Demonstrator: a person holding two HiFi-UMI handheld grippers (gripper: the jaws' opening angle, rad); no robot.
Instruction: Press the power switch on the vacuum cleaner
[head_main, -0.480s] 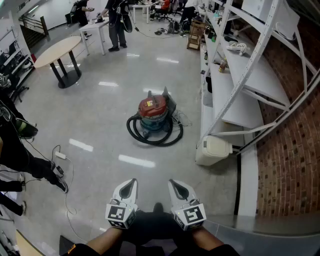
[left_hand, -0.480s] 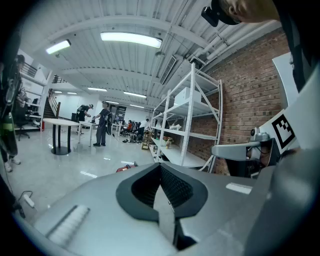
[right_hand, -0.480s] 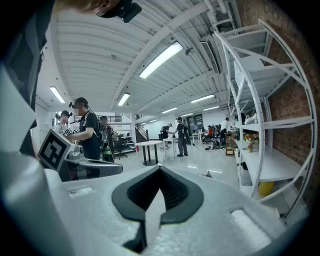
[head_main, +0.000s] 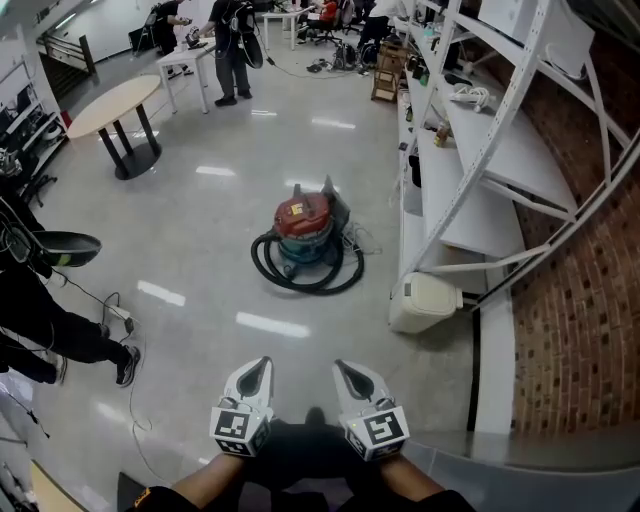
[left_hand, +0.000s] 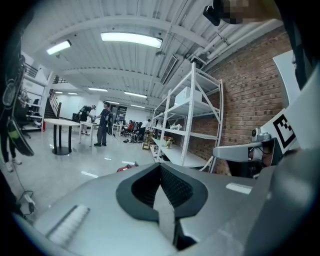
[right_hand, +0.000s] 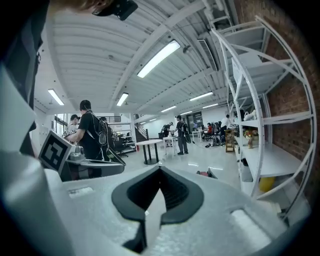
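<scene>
A glossy grey floor spreads ahead, with a tall white shelving rack along the brick wall at the right and a round table far left. The red-topped vacuum cleaner stands mid-floor, well ahead of both grippers, its black hose coiled around its base; its switch seems too small to make out. The left gripper and right gripper hover side by side, each clenched on nothing.

One vacuum cleaner, one coiled hose round it. Two tongs: left tongs, right tongs. One round bench. One white bin. One white shelf rack. Two people standing far off, one more at the left edge.
</scene>
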